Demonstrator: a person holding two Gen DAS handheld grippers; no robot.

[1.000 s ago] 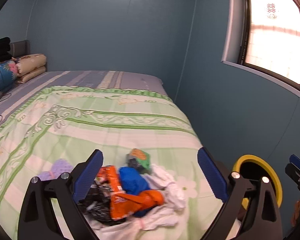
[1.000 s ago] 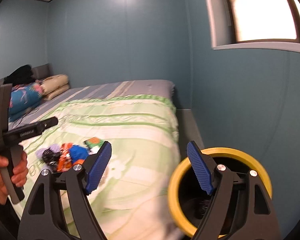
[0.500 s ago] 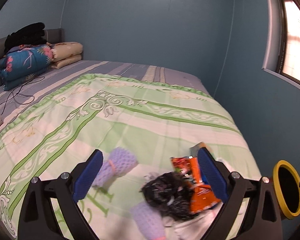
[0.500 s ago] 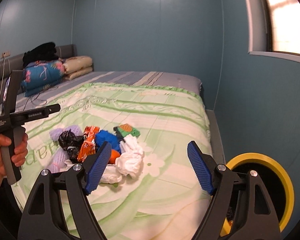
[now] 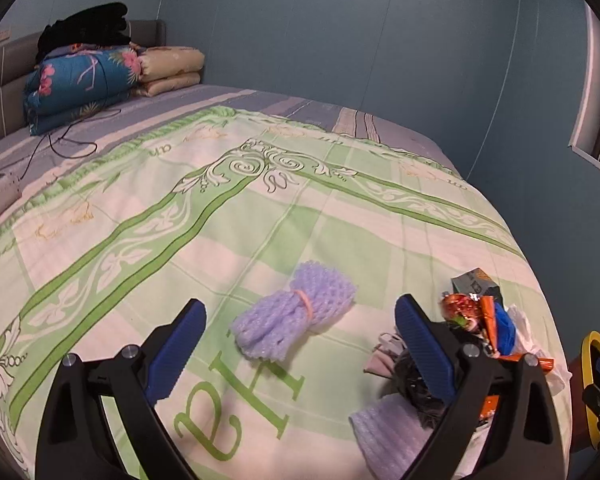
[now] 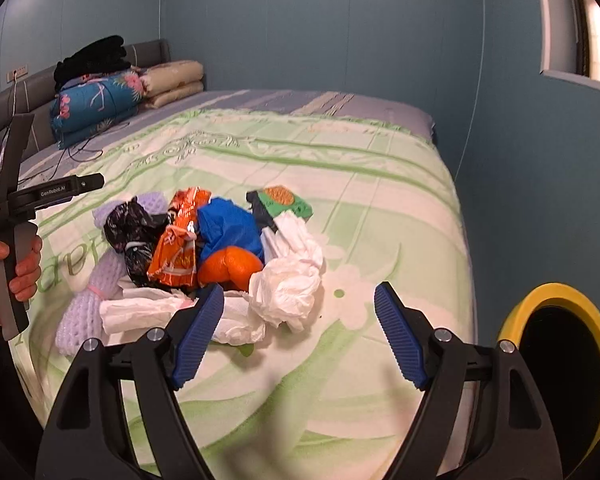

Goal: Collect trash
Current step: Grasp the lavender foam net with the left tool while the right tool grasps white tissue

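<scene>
A bed (image 6: 400, 200) with a green-and-white patterned quilt (image 5: 180, 216) carried everything. Near its foot lay a heap of trash (image 6: 220, 248): crumpled white tissues (image 6: 288, 288), an orange snack wrapper (image 6: 180, 240), a blue bag (image 6: 232, 228), a black bag (image 6: 132, 228) and purple foam nets (image 5: 296, 316). Folded bedding (image 5: 84, 80) was stacked at the headboard (image 6: 4, 108), a black cable (image 5: 60, 144) trailing beside it.

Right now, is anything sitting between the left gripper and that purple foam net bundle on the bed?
Nothing visible does. The left gripper is open, and the purple foam net bundle lies on the bedspread just beyond its fingertips, alone on bare cloth. The trash pile sits apart, behind the finger on the right of the view.
</scene>
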